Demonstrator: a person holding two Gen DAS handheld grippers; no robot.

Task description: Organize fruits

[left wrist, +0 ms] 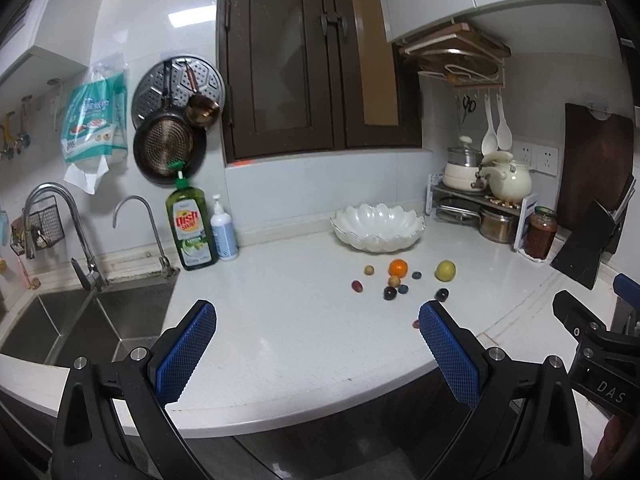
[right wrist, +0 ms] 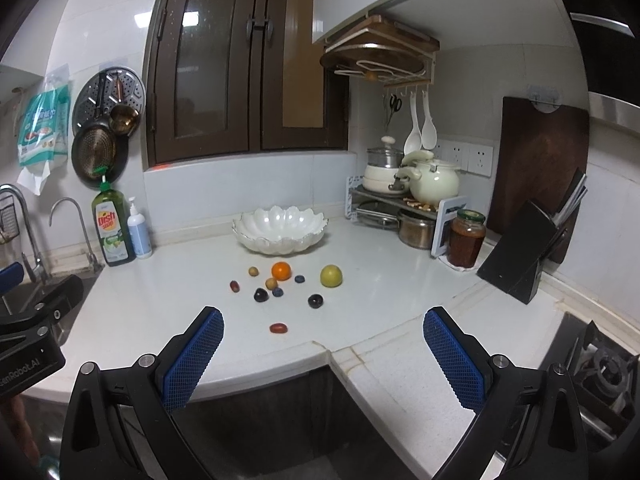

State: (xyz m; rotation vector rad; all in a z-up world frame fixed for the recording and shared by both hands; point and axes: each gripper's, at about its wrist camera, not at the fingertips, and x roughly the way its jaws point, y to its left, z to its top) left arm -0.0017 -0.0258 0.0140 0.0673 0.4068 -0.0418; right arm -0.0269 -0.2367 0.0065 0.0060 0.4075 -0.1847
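Both grippers are held at the near edge of a white countertop (right wrist: 380,280), neither touching any fruit. The left gripper (left wrist: 316,344) has its blue-padded fingers spread wide apart with nothing between them; the right gripper (right wrist: 322,350) stands likewise, jaws wide and empty. The fruits lie loose on the counter, in the centre of the right wrist view and right of centre in the left wrist view, all beyond the fingertips. Nearest the right gripper is a small red fruit (right wrist: 278,328), just above the gap between its fingers; in the left wrist view the same fruit (left wrist: 416,323) shows only as a sliver beside the right-hand pad. Farther back lie two dark round fruits (right wrist: 315,301), two blueberries (right wrist: 277,292), a reddish oval fruit (right wrist: 235,286), two small tan fruits (right wrist: 271,283), an orange (right wrist: 281,271) and a yellow-green fruit (right wrist: 331,275). A white scalloped bowl (right wrist: 280,229) stands behind the group, near the back wall, apart from all fruit, and appears to hold nothing. A dish soap bottle (right wrist: 113,230) stands at centre left, beside a sink (left wrist: 80,320).
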